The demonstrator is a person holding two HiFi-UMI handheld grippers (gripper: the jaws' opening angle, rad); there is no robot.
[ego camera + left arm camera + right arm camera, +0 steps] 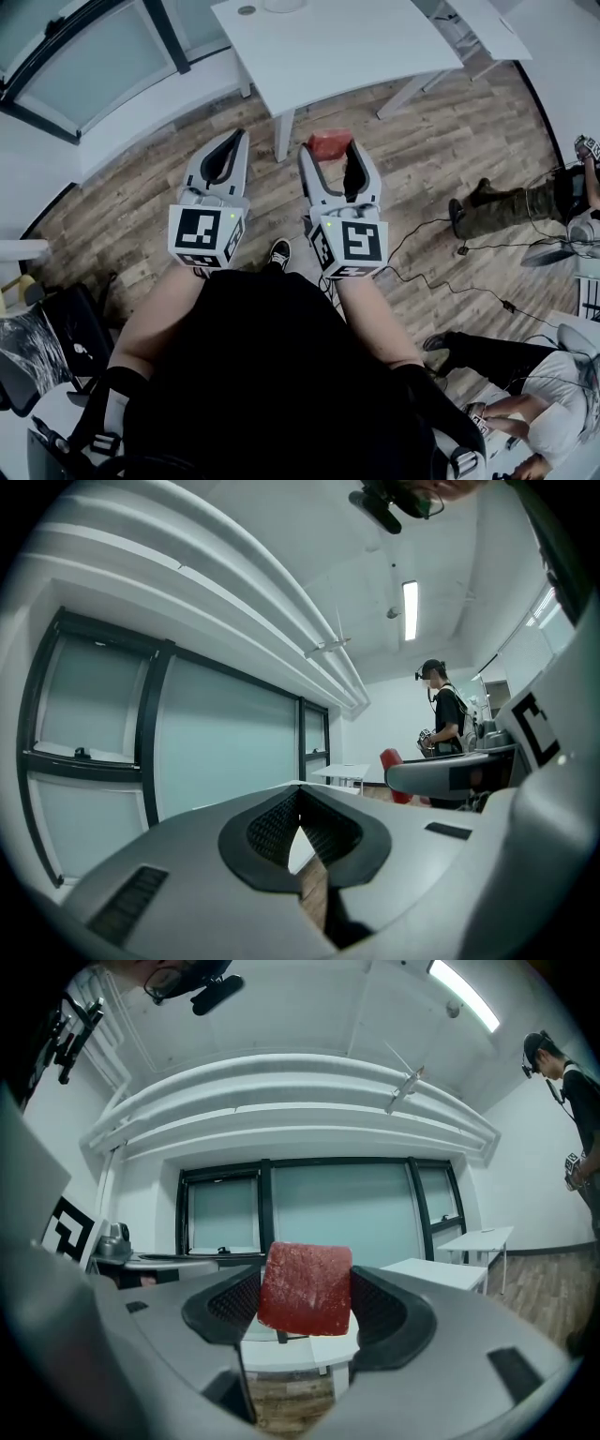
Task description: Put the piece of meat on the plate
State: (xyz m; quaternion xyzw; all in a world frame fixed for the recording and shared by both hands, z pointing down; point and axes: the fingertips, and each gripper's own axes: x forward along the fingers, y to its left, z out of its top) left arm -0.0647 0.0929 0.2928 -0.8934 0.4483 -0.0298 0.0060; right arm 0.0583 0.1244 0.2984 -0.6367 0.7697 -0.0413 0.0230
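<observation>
A red block of meat [306, 1288] is clamped between the dark pads of my right gripper [306, 1305], held up in the air; in the head view the meat [330, 142] shows at the tips of my right gripper [333, 153], above the wooden floor short of the white table [328, 42]. My left gripper [228, 148] is beside it, jaws closed together with nothing between them, as the left gripper view [300, 829] also shows. No plate is in sight; a round pale object [283, 5] at the table's far edge is cut off.
The white table's legs [283, 131] stand just ahead of the grippers. Glass partitions [89, 56] run along the left. Other people [525, 202] and cables [469, 281] are on the floor to the right. A dark chair [66, 342] is at the left.
</observation>
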